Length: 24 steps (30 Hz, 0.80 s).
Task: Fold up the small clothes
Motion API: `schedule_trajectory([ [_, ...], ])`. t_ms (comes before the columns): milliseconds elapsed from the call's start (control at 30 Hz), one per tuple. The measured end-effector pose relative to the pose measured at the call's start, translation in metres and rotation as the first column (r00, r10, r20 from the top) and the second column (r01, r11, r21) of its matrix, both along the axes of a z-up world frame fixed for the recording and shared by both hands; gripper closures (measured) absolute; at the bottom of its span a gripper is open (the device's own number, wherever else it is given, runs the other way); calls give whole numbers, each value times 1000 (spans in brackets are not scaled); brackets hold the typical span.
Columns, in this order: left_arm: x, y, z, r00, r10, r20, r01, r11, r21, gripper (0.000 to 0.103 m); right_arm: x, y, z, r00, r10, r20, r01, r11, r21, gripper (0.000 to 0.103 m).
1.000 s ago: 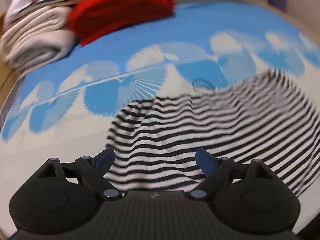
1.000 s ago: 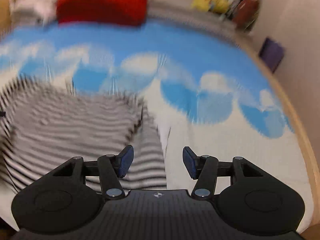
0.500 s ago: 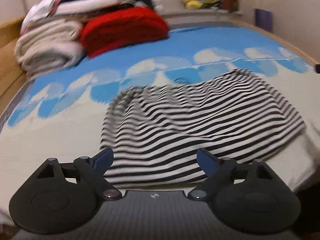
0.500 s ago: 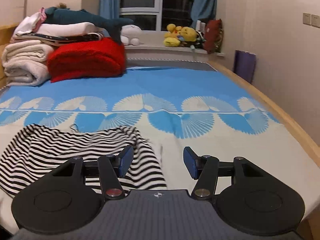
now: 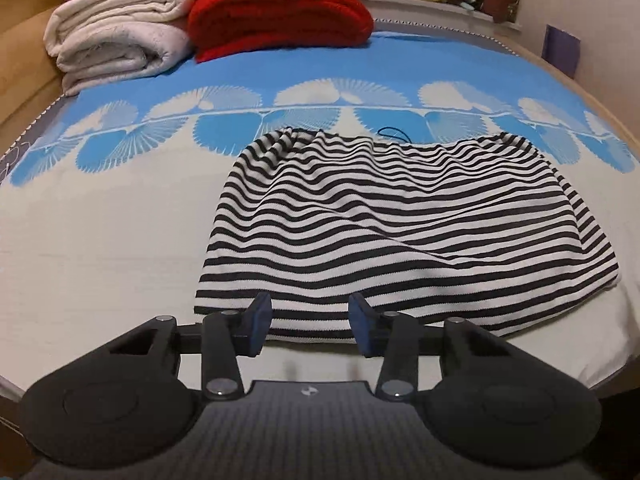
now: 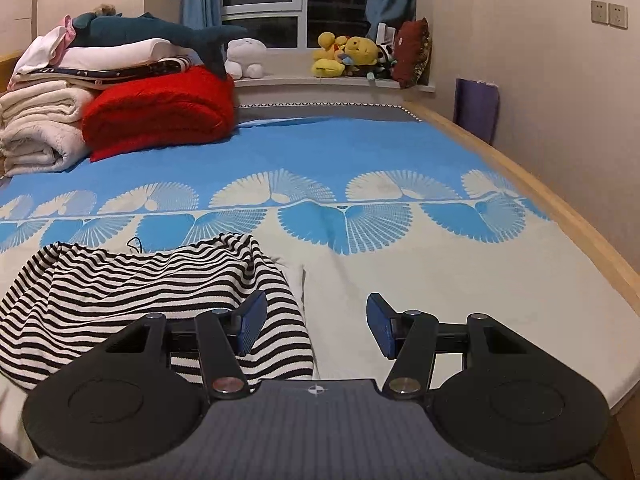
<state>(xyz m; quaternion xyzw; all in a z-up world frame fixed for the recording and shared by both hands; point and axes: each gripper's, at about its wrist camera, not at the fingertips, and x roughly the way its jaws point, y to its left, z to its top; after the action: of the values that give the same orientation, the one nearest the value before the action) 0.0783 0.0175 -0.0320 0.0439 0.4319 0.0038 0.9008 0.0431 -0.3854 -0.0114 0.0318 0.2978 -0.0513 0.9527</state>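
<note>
A black-and-white striped garment (image 5: 392, 224) lies spread flat on the bed, a thin black cord showing at its far edge. My left gripper (image 5: 310, 326) is open and empty, held just off the garment's near hem. In the right wrist view the same garment (image 6: 132, 296) lies at the lower left. My right gripper (image 6: 316, 326) is open and empty, above the garment's right edge and the bare sheet beside it.
The bed has a blue-and-cream fan-patterned cover (image 6: 360, 160). Folded white blankets (image 5: 116, 36) and a red blanket (image 5: 276, 12) are stacked at the far left. Plush toys (image 6: 352, 56) sit on the windowsill. A wooden bed frame (image 6: 560, 216) runs along the right by the wall.
Both grippers have pulled back and steadied; the views went from blurred to sharp. The left gripper's jaws have narrowed. The garment now lies flat and released.
</note>
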Motion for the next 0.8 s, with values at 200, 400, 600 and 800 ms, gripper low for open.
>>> schedule_trajectory([
  [200,-3,-1,-6,1000,9,3,-9,1000,10,56,2,1,0,1000,17,4,-17,1000,3,46],
  [400,1,3,-22,998,39,-41,-38,999,21,56,3,2,-2,999,47,2,-47,999,-21,46],
  [600,5,16,-29,995,84,-60,-83,996,28,56,2,-3,-6,998,61,0,-61,996,-70,46],
  [800,10,19,-31,991,116,-69,-115,993,19,56,3,-12,-7,999,36,-3,-36,998,-55,46],
])
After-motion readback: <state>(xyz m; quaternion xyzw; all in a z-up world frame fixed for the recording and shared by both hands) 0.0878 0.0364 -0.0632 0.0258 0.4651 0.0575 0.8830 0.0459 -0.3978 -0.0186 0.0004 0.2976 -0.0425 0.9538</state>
